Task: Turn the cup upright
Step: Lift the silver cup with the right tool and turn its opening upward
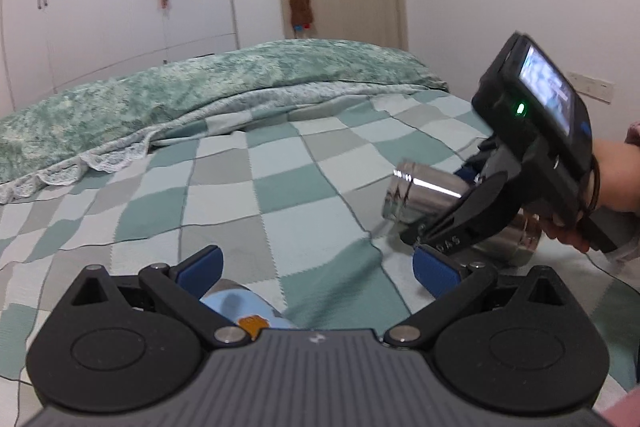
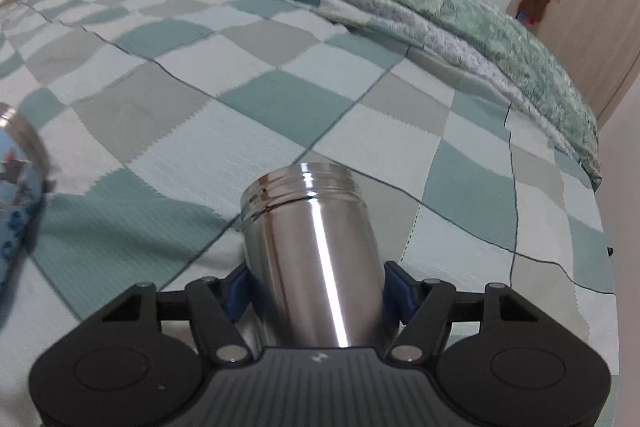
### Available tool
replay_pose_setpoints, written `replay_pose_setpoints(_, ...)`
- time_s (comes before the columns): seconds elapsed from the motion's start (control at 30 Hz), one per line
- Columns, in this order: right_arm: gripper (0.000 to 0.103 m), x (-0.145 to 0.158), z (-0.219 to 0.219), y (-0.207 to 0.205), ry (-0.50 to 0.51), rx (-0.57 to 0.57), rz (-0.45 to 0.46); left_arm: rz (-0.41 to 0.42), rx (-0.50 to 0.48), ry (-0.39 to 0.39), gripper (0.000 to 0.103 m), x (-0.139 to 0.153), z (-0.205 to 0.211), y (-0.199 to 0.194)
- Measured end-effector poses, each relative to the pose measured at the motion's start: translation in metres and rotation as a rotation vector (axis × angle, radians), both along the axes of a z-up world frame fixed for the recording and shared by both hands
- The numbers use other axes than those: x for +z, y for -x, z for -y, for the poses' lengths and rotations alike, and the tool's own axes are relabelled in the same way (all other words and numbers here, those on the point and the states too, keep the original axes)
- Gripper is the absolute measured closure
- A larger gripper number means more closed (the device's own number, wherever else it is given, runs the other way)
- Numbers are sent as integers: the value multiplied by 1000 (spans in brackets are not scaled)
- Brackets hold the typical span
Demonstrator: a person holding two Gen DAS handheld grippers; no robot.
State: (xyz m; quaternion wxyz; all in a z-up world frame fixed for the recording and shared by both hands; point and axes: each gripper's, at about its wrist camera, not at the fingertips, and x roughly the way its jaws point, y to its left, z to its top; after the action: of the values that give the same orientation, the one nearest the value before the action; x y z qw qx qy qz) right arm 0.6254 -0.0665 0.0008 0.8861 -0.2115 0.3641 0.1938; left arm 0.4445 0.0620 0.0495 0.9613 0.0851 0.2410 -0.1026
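- The steel cup (image 2: 310, 251) is held by the right gripper (image 2: 316, 291), whose blue pads (image 2: 236, 293) are pressed against its lower body on both sides.
- The cup is carried above the checked bedspread (image 2: 280, 99). In the left wrist view, the cup (image 1: 424, 193) appears clear of the fabric, near the right-hand side of the bed.
- The cup's long axis runs forward along the gripper fingers, close to horizontal. The threaded mouth end points away from the right gripper; the base end lies back between the jaws.
- Uprighting is judged to depend on a pitch of the right wrist that brings the threaded mouth uppermost before the base is set down.
- The left gripper (image 1: 316, 273) is spread wide and holds nothing. A light-blue printed item (image 1: 244, 307) lies just below and between its fingers; contact cannot be determined.
- The right hand is the nearer to the cup and already has it; the left is well apart from it.
- The right wrist view shows the grip on the cup and its threaded rim, but not its height above the bed.
- The left wrist view shows the cup's tilt from the side, the right gripper (image 1: 424, 233) and the holding hand (image 1: 592, 203).
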Motion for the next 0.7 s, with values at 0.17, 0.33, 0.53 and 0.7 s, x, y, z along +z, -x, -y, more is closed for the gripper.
replay_pose_setpoints(0.17,38,25,10,28,-28,-9,51,10,-28,-35,0,8,11,16)
replay_pose_setpoints(0.33,40,58,23,70,-64,-10,116,37,-20,-31,0,31,18,42)
replay_pose_setpoints(0.53,41,107,43,129,-125,-22,202,87,0,-34,0,70,29,94)
replay_pose_setpoints(0.7,41,144,62,184,-164,-25,264,131,22,-34,0,99,39,142)
